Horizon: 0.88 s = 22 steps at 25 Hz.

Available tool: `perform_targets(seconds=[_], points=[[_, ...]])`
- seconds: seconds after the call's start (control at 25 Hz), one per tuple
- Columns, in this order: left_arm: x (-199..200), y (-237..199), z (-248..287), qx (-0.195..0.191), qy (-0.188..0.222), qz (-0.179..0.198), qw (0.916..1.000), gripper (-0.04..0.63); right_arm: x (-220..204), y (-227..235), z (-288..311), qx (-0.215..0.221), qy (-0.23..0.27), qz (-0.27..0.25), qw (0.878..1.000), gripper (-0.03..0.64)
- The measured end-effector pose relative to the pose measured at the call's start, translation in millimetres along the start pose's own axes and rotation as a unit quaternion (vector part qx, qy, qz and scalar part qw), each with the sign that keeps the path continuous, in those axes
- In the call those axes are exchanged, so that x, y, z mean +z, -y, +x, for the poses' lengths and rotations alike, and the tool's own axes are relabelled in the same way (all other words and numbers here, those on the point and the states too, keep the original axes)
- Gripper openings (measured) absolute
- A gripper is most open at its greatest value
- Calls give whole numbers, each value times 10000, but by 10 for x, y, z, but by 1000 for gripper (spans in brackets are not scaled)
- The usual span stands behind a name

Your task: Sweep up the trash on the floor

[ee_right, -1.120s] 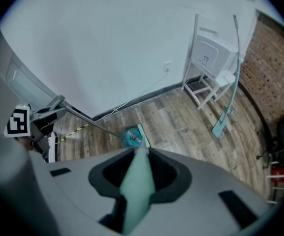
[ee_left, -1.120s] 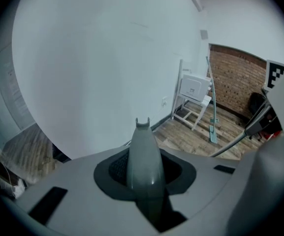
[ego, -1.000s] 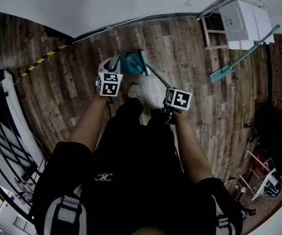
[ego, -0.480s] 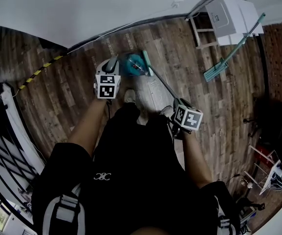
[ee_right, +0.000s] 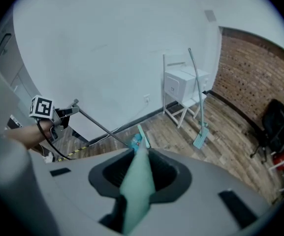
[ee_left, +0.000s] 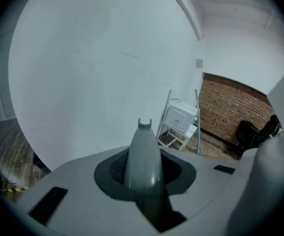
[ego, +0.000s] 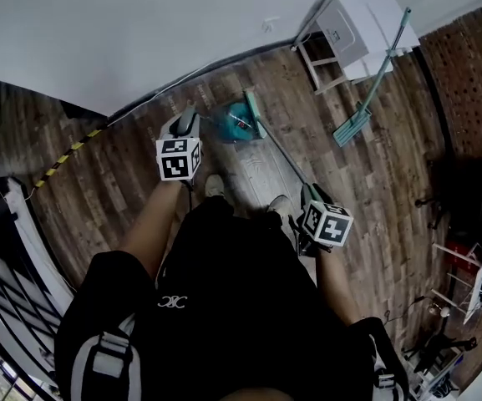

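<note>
A teal dustpan (ego: 228, 124) sits on the wood floor near the wall, with a small pale bit inside. Its thin grey handle (ee_left: 142, 156) rises between the jaws of my left gripper (ego: 185, 125), which is shut on it. The teal broom head (ego: 251, 105) stands at the dustpan's right edge. Its long handle (ego: 284, 159) slants back to my right gripper (ego: 310, 195), shut on it near my right hip. In the right gripper view the teal handle (ee_right: 138, 186) runs down to the broom head (ee_right: 141, 133), with the left gripper (ee_right: 58, 116) at the left.
A white cabinet on a white stand (ego: 349, 25) is against the wall, and a teal mop (ego: 372, 86) leans on it. A black chair (ego: 466, 199) and clutter stand at the right. Yellow-black tape (ego: 69, 153) and a black railing (ego: 7, 249) are at the left. My shoes (ego: 214, 186) stand just behind the dustpan.
My right gripper has moved back and to the right along the broom handle. The left gripper has stayed on the dustpan handle. The head view has tilted, so the cabinet appears further left.
</note>
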<state>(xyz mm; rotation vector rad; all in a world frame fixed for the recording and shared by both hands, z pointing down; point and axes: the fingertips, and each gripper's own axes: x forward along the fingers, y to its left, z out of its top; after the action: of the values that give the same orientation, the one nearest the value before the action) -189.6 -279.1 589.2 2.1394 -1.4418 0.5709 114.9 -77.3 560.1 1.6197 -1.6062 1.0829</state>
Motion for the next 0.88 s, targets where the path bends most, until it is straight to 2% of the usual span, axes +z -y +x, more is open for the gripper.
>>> perform_targets(seconds=[0.24,0.56,0.88], points=[[402,364,-33,-23,180,-176,9997,86,128,354,-545,-115,608,101,9980,101],[872,773,-49,49,491,-227,9985,86,274,857,-956,-252,1219,368,9915,101],[1084,987,-32,236,606,-251,9976,86,435,1185,-1096,-191,1494,530,9872,101]])
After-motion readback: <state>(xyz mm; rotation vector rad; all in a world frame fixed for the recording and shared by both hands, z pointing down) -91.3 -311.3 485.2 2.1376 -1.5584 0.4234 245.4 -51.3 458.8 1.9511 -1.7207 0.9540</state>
